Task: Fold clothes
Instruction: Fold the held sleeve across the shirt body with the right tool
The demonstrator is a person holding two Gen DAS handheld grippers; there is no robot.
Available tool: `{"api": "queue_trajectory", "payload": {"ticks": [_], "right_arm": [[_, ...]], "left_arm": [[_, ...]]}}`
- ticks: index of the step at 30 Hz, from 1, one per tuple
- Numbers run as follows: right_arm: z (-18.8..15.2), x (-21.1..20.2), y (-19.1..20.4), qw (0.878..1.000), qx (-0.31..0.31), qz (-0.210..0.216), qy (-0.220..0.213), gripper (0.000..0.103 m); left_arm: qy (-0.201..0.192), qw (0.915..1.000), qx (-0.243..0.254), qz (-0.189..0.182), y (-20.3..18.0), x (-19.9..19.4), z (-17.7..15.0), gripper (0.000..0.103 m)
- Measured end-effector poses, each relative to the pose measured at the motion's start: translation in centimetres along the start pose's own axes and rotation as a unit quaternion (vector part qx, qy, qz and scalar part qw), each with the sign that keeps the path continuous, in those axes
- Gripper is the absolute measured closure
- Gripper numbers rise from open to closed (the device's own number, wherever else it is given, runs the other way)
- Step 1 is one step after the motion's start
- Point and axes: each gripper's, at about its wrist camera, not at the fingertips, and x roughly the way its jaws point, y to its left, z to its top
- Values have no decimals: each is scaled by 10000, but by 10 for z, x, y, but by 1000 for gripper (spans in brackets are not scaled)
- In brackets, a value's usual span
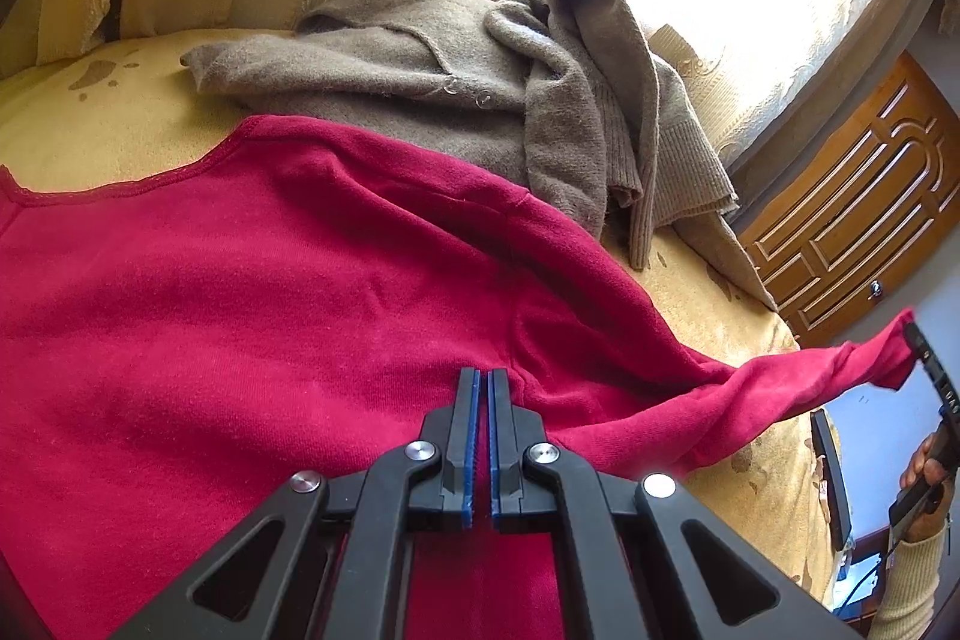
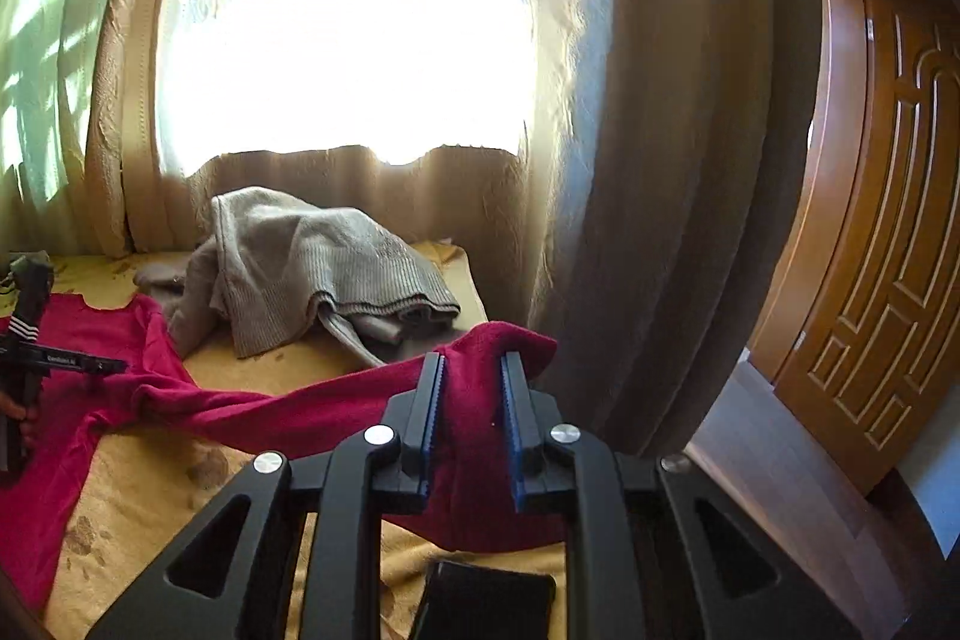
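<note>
Sleeve stretched out from a red sweater [image 1: 240, 292] spread flat on the yellow bed cover [image 1: 108, 112].

Right gripper [image 2: 474, 370] is clamped on the sleeve cuff [image 2: 480, 400], lifting it past the bed's edge toward the curtain [image 2: 648, 160]. Left gripper [image 1: 483, 382] has its fingers together, seemingly holding nothing, just above the sweater's body. A brown cardigan [image 1: 456, 76] lies crumpled behind, touching the sweater's shoulder; bare cover shows beside the neckline.

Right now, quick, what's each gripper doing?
Left gripper: jaws shut, apparently empty, over the red sweater.
Right gripper: jaws closed on the red sweater's sleeve end, lifted off the bed.
</note>
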Motion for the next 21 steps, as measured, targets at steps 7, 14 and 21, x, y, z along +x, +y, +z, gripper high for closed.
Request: {"api": "queue_trajectory", "payload": {"ticks": [7,14,21], "right_arm": [[-32,13,-67,9893,1335,73,576,75],[-32,27,-57,9769,1614,1070,905,69],[-27,38,-30,9709,1354,1595,1162,55]], "left_arm": [[174,9998,-99,-42,2,-1,5,100],[148,9995,-196,-173,7,-1,5,100],[-67,9968,-524,-599,20,-2,1,100]]}}
